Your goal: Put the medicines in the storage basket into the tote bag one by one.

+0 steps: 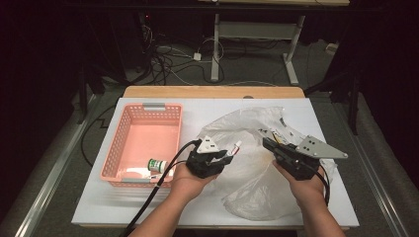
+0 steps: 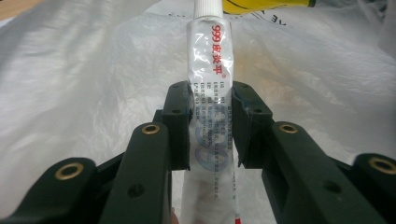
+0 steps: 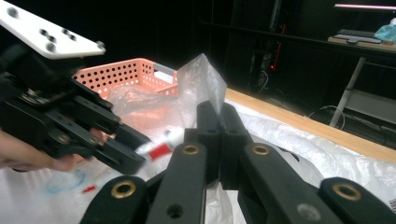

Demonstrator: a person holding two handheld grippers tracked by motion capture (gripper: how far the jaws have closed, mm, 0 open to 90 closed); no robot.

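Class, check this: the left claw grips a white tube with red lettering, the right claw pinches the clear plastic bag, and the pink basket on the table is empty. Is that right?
Not quite. The pink basket is not empty: the high view shows a small green-and-white container lying in its near corner. The rest holds: the left claw grips the white tube, and the right claw pinches the clear plastic bag.

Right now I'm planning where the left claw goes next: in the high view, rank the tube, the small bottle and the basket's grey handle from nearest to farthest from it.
1. Tube: in the left claw.
2. Small bottle: leftward, basket's near end.
3. Grey handle: basket's far rim.
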